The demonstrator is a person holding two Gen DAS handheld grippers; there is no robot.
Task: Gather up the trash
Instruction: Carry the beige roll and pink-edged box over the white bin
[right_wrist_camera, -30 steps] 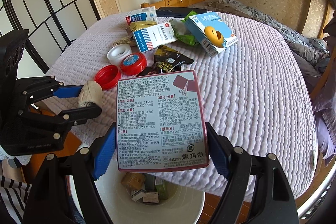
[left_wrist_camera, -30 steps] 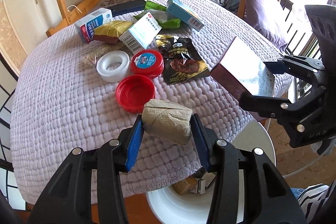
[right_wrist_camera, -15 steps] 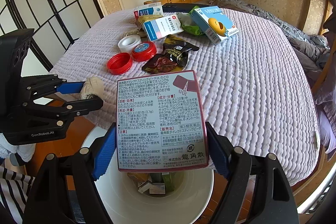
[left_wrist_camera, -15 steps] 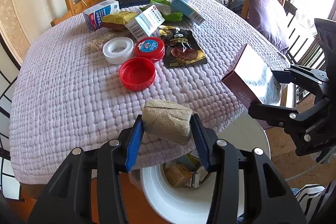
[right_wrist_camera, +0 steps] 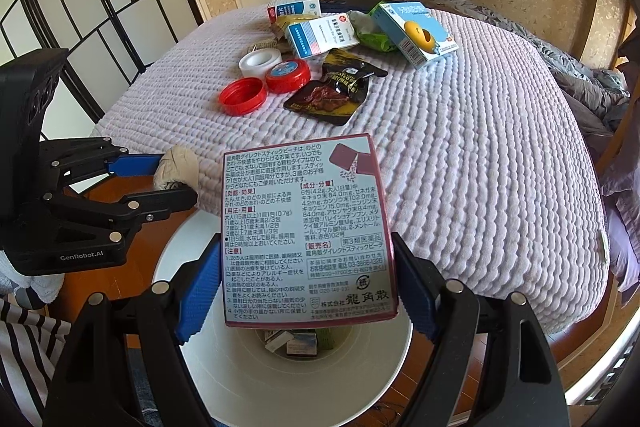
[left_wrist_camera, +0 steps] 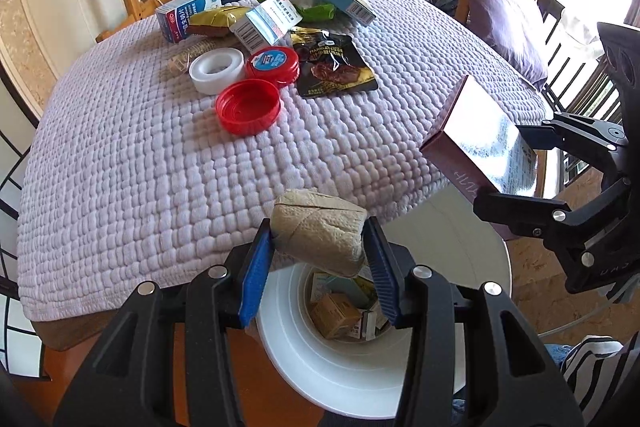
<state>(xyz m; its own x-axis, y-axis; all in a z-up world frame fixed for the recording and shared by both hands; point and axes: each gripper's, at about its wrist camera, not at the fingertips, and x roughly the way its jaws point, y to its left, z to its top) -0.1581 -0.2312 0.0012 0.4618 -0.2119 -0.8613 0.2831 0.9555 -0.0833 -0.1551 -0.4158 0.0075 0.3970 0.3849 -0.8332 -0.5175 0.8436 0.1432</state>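
Observation:
My left gripper is shut on a crumpled beige paper wad, held just above the white trash bin. My right gripper is shut on a maroon-edged medicine box with Japanese print, over the same bin. In the left wrist view that box and the right gripper hang at the right, past the table's edge. In the right wrist view the left gripper with the wad shows at the left. Small boxes lie inside the bin.
On the table's lilac quilted cover lie a red lid, a red-and-blue lid, a white tape roll, a dark snack pouch and several medicine boxes. Folding screens stand left; bedding lies right.
Both grippers have drawn back from the table with their loads, so the white bin has come into fuller view beneath them. Neither grip has changed.

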